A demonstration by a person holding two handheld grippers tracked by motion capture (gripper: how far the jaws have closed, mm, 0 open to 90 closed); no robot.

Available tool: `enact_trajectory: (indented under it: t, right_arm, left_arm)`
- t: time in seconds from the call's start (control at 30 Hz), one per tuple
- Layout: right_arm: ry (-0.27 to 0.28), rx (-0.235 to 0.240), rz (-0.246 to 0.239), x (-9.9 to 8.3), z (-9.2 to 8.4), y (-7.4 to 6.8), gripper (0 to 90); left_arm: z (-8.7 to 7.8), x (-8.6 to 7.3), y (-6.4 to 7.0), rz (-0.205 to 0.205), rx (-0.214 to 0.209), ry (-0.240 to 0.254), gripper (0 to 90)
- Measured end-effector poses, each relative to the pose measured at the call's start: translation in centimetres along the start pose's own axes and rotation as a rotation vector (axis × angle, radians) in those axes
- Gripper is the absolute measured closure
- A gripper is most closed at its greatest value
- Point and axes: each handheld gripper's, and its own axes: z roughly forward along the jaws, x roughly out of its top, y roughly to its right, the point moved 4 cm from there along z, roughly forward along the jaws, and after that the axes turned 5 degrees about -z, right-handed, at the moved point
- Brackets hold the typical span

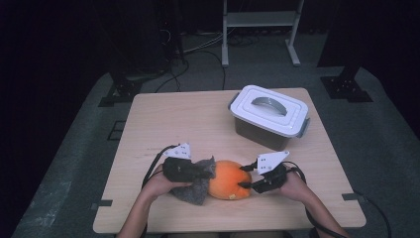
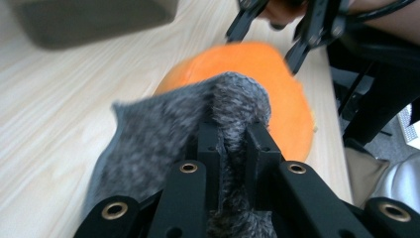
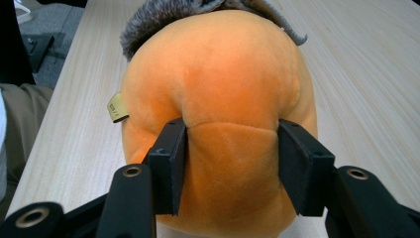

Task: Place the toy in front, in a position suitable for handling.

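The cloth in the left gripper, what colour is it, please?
Mottled grey cloth, best in the left gripper view.

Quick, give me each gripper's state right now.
Left gripper: shut on the grey cloth.
Right gripper: shut on the orange plush.

Orange plush toy [image 1: 229, 179], mottled grey cloth [image 1: 199, 184] (white-lidded box [image 1: 269, 116] behind).

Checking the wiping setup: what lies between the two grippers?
In the high view, the orange plush and grey cloth lie between the left gripper and right gripper; each is pinched.
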Motion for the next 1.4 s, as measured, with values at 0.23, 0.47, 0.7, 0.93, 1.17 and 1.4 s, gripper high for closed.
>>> enact_trajectory:
  t: [0.23,0.47,0.7,0.93,1.17,1.4]
  right_arm:
    - [-0.022,-0.059,-0.06,0.1,0.0,0.4,48.0]
    - [0.063,0.04,0.151,0.4,-0.2,0.3,23.6]
    - [0.026,0.046,0.127,0.4,0.9,-0.2,27.6]
    - [0.021,0.042,0.094,0.3,0.8,-0.5,32.1]
    - [0.012,0.032,0.037,0.3,0.8,-0.8,36.8]
    - [0.012,0.025,0.039,0.3,0.9,-0.8,36.9]
  left_arm:
    - [1.1,1.8,0.8,0.039,-0.032,0.007,79.6]
    - [1.8,0.0,1.5,0.032,-0.071,-0.059,79.8]
    - [1.4,0.5,2.1,0.036,-0.127,-0.02,79.6]
    - [2.5,1.4,2.1,0.05,-0.126,0.001,79.6]
    - [1.2,-0.7,1.0,-0.008,-0.116,0.01,79.8]
    - [-0.5,-1.7,-0.1,-0.037,-0.044,-0.008,79.8]
